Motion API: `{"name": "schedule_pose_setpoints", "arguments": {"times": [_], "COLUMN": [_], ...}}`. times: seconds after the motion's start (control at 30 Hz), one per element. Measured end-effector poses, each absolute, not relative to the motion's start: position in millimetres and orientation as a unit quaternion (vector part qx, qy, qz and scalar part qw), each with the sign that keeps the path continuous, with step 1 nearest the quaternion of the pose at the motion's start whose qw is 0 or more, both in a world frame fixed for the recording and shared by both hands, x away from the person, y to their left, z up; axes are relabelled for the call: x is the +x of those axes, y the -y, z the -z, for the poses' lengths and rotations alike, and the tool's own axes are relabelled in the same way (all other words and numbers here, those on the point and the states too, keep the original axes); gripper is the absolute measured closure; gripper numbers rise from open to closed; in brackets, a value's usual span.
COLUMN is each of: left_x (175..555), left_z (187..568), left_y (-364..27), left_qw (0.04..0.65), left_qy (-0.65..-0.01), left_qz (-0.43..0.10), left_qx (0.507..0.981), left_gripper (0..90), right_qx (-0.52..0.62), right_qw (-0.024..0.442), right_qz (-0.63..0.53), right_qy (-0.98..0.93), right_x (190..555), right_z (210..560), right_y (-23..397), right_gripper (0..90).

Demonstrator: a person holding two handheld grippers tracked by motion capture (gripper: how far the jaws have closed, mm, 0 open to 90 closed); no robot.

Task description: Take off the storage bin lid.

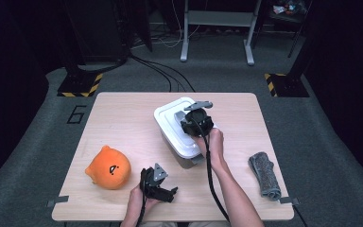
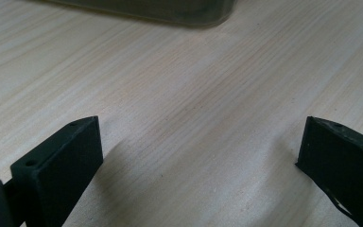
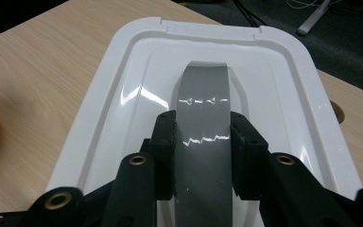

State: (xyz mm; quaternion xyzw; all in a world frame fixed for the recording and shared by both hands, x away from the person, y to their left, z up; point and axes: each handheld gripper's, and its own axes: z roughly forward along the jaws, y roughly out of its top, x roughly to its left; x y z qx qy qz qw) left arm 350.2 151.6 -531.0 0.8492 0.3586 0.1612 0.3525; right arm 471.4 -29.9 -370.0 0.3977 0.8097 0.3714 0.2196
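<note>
Worktop (image 1: pixel 123 118), pale wood, square, dark room around it

Storage box (image 1: pixel 170 142), clear body under a white lid (image 1: pixel 170 116), sits right of centre, set at a slant with one corner toward the person. Lid fully seated on the box, so lifting it looks like the job in hand

Orange plush toy (image 1: pixel 108 167) at near left, well apart from the box — likely waiting to go inside once the lid is off

Grey rolled cloth (image 1: pixel 265 174) at near right, untouched

Right tongs (image 3: pixel 202 137) come down on the lid from above, pressed in on the grey handle (image 3: pixel 203 94) that arches along the lid's middle; one pad on each flank, a grip suited to pulling straight up

Left tongs (image 2: pixel 201 156) spread wide over bare wood near the front edge, holding nothing, aimed toward the box's near side (image 2: pixel 170 12) — probably parked, ready to steady the box if it rises with the lid
</note>
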Motion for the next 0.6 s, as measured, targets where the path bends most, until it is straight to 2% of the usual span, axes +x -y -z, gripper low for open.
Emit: {"name": "schedule_pose_setpoints", "arguments": {"times": [0.6], "left_x": [351], "left_z": [531], "left_y": [-152], "left_qw": [0.355], "left_qy": [-0.359], "left_qz": [-0.16], "left_qx": [0.848], "left_gripper": [0.4], "right_qx": [0.409], "right_qw": [0.232], "right_qz": [-0.393], "right_qy": [-0.79], "right_x": [470], "right_z": [350], "right_y": [53], "right_gripper": [66.5]}}
